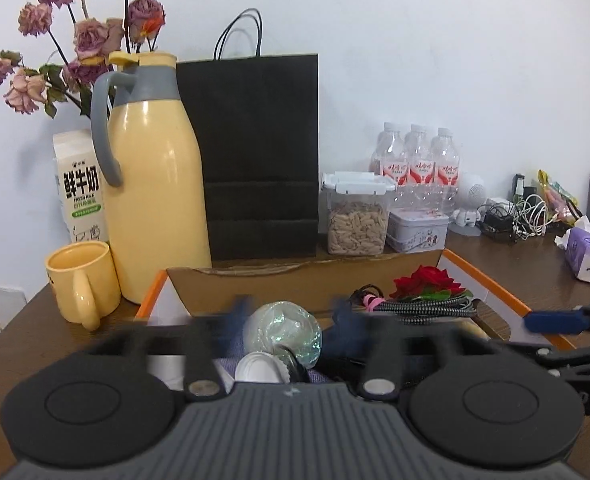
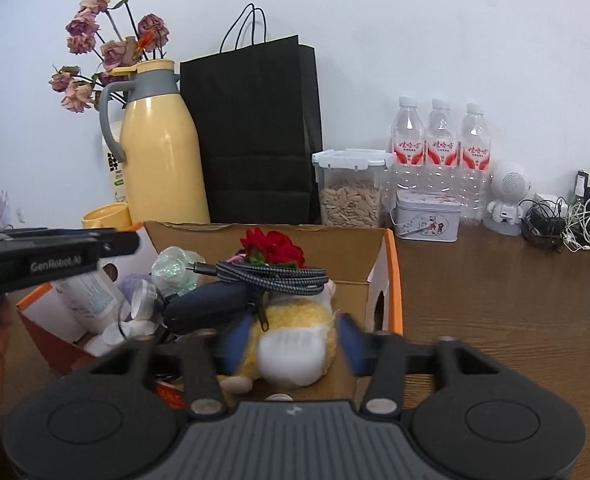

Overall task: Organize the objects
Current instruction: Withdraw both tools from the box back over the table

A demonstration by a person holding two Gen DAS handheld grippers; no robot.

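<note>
**Both grippers hanging open over the filled box**

Left gripper (image 1: 291,316) is hovering w/ fingers (image 1: 237,312) spread wide, nothing gripped; a crumpled clear plastic bottle (image 1: 285,330) is lying betw. them, pads not pressing on it. Right gripper (image 2: 289,346) is also standing wide, fingers (image 2: 353,346) either side of a yellow-and-white plush toy (image 2: 291,336), not squeezing it.

The open cardboard box w/ orange edges (image 2: 395,276) is sitting on the brown wooden counter (image 2: 495,300), near side, centre. Inside: plush toy at near right, dark navy pouch (image 2: 211,304) just left of it, coiled grey braided cable (image 2: 271,276) lying on top, red artificial rose (image 2: 273,250) at the far side, white tube-shaped bottle (image 2: 87,296) at left.

Behind the box along the wall: yellow thermos jug w/ grey handle (image 1: 151,184) at left, yellow mug (image 1: 83,280) beside it, black paper bag (image 1: 255,152) in the middle, clear seed-filled container (image 1: 357,220) and three water bottles (image 1: 415,160) to the right.
</note>
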